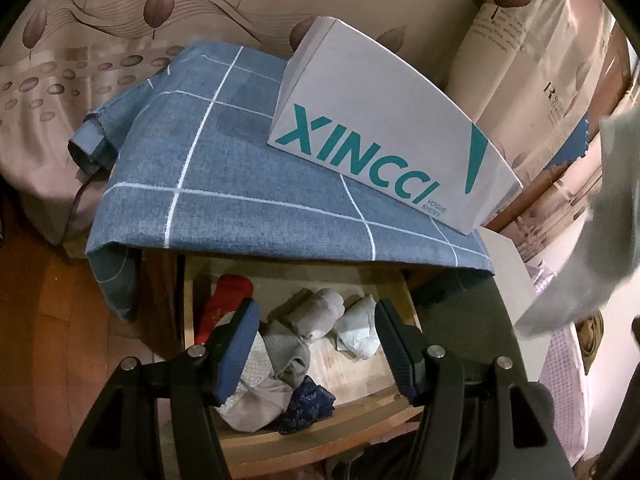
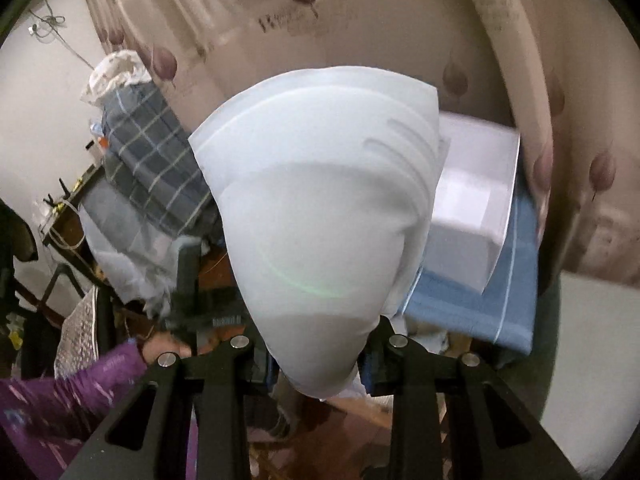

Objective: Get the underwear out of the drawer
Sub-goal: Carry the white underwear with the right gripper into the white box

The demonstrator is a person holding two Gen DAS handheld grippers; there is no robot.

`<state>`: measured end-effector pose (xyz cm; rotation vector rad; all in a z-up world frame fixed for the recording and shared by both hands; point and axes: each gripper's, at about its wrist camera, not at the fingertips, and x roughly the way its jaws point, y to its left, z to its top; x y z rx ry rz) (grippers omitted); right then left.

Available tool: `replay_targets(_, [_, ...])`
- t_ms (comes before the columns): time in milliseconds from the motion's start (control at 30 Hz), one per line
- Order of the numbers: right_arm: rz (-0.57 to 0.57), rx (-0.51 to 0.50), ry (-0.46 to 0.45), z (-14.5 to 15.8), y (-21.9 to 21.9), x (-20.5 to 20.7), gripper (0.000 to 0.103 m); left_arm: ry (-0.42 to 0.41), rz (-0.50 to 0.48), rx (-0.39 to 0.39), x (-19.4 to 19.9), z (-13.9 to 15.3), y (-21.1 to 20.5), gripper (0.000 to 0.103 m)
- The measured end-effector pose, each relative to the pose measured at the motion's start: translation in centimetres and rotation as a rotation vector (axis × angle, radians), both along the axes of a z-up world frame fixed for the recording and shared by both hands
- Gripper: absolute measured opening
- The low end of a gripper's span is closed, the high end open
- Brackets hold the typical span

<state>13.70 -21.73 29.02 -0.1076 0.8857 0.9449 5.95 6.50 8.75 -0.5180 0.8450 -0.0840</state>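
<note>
The right claw (image 2: pixel 320 344) pinches pale underwear (image 2: pixel 320 208) clear of the drawer (image 1: pixel 320 436), the left claw (image 1: pixel 316 344) spread; next, set it down.

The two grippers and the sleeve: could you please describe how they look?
The left gripper has black linkage arms with silver rivets and blue ribbed pads. The right gripper has the same black arms and rivets. The sleeve is purple with pale flecks.
</note>
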Motion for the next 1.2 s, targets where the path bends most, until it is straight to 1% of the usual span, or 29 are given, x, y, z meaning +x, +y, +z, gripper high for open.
replay_targets(100, [-0.016,0.013,-0.029,1.9,0.5,1.1,0.028,0.001,0.002,-0.009,0.0,-0.1,0.1,0.062])
replay_targets(233, [-0.044,0.026,-0.052,3.5,1.0,3.1,0.028,0.004,-0.001,-0.007,0.1,-0.1,0.1,0.062])
replay_targets(367, [-0.082,0.039,-0.06,4.5,1.6,5.3,0.028,0.006,-0.004,-0.006,0.1,-0.2,0.1,0.062])
replay_targets(633, [-0.137,0.035,-0.099,5.1,2.6,8.1,0.029,0.008,-0.012,-0.012,0.2,-0.3,0.1,0.062])
replay_targets(700, [-0.161,0.028,-0.124,5.0,2.9,8.8,0.029,0.008,-0.013,-0.01,0.2,-0.3,0.1,0.062])
replay_targets(767, [-0.177,0.033,-0.123,4.9,3.0,9.5,0.029,0.008,-0.013,-0.011,0.2,-0.3,0.1,0.062])
replay_targets(867, [-0.2,0.009,-0.144,4.4,3.3,10.4,0.029,0.006,-0.013,-0.012,0.2,-0.3,0.1,0.062])
replay_targets(1000, [-0.227,-0.04,-0.136,2.9,3.7,12.1,0.029,0.008,-0.016,-0.011,0.2,-0.3,0.0,0.062])
replay_targets(1200, [-0.25,-0.111,-0.08,-0.2,4.9,14.7,0.03,0.012,-0.021,-0.007,0.4,-0.3,0.0,0.062])
